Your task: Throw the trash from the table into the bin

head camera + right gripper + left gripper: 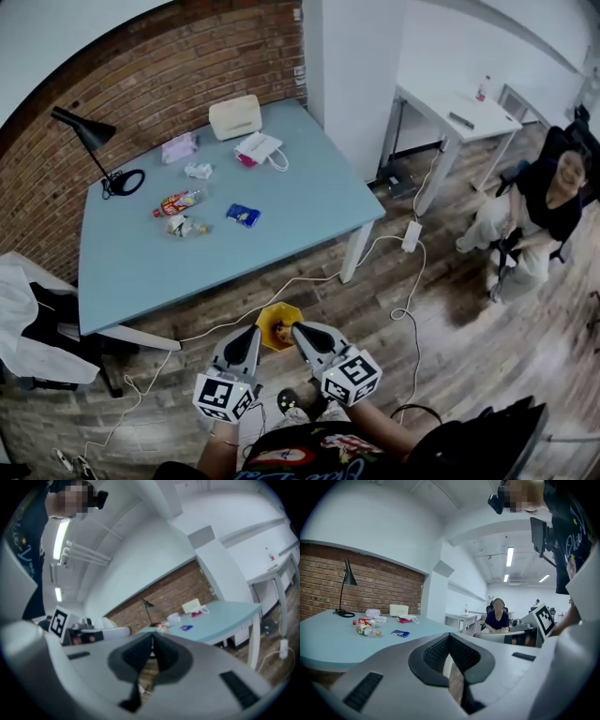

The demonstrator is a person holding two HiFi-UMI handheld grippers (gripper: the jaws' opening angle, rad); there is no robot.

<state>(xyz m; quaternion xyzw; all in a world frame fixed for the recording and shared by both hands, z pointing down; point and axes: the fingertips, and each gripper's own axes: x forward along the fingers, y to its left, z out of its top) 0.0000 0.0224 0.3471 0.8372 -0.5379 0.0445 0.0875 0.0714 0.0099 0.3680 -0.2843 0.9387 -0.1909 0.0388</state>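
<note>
The left tongs (253, 330) and right tongs (296, 328) are both sitting closed and empty, pointing roughly level toward the tabletop (300, 187). There the trash is lying well apart from them: a bottle (178, 202), a blue packet (243, 216) and a crumpled wrapper (198, 171). Only the head view is showing the orange bin (270, 319) on the floor between them.

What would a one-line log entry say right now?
left gripper: shut, empty | right gripper: shut, empty | trash: on table | bin: on floor

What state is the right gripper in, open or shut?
Shut: the right gripper shows its pads meeting at the tips in its own view, nothing between them.
</note>
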